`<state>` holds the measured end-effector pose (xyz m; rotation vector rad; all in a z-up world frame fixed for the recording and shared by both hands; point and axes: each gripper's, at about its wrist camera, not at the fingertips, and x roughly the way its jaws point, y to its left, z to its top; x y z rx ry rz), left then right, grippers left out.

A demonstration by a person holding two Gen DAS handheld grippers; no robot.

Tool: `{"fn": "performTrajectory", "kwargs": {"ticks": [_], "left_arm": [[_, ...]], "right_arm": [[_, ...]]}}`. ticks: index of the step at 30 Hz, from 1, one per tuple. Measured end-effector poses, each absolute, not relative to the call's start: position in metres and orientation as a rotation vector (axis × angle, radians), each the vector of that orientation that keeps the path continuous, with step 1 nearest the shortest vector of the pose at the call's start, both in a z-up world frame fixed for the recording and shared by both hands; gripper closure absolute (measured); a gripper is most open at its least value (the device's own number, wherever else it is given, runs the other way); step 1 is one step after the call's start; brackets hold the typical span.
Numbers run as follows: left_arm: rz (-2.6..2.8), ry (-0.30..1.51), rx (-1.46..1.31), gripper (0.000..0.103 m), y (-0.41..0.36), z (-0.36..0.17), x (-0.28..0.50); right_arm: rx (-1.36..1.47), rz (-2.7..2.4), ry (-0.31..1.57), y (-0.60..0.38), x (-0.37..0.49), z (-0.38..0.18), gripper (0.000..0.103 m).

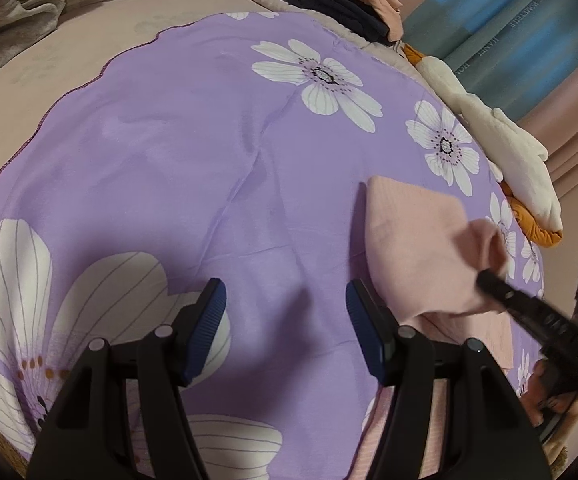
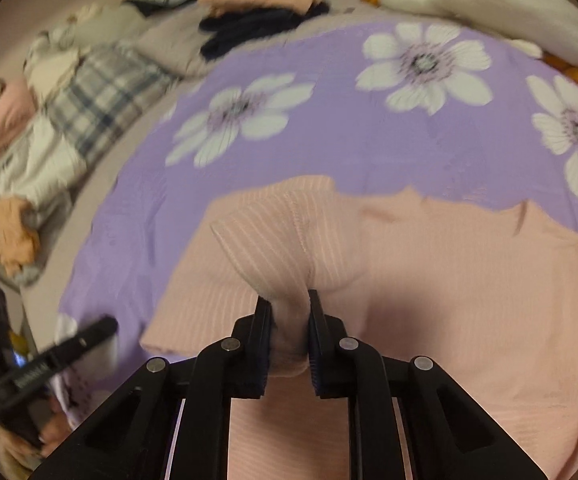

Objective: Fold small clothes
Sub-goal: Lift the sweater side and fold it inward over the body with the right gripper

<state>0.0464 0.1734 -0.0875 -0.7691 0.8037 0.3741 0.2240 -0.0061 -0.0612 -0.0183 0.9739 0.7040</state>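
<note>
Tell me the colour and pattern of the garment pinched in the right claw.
Pale pink with fine ribbed stripes: the pink garment shows best in the right wrist view.

Left tongs point(image 1: 285, 320): jaws stand apart, nothing between the blue pads point(image 1: 209, 312), pointed steeply downward. Right tongs point(image 2: 289, 344): jaws drawn close, pads pinching a bunch of pink ribbed cloth point(image 2: 289, 248), likewise angled down. A hand point(image 1: 557, 396) grips the right handle.
</note>
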Motion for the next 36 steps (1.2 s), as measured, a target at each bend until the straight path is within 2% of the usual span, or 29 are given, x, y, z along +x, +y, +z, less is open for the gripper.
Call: {"fn": "performTrajectory", "kwargs": {"ticks": [9,20,36], "left_arm": [[0.339,0.822,-0.733,0.042,0.162,-0.083,0.063],[0.245,0.879,-0.666,0.042,0.139,-0.087,0.1],[0.175,0.921,-0.621,0.042,0.119,-0.087,0.144]], "right_arm": [[0.176,0.681,0.913,-0.056,0.24,-0.035,0.086],[0.352,0.589,1.029,-0.117,0.263,-0.071,0.086],[0.478,0.461,0.909,-0.185,0.263,-0.065,0.088]]}}
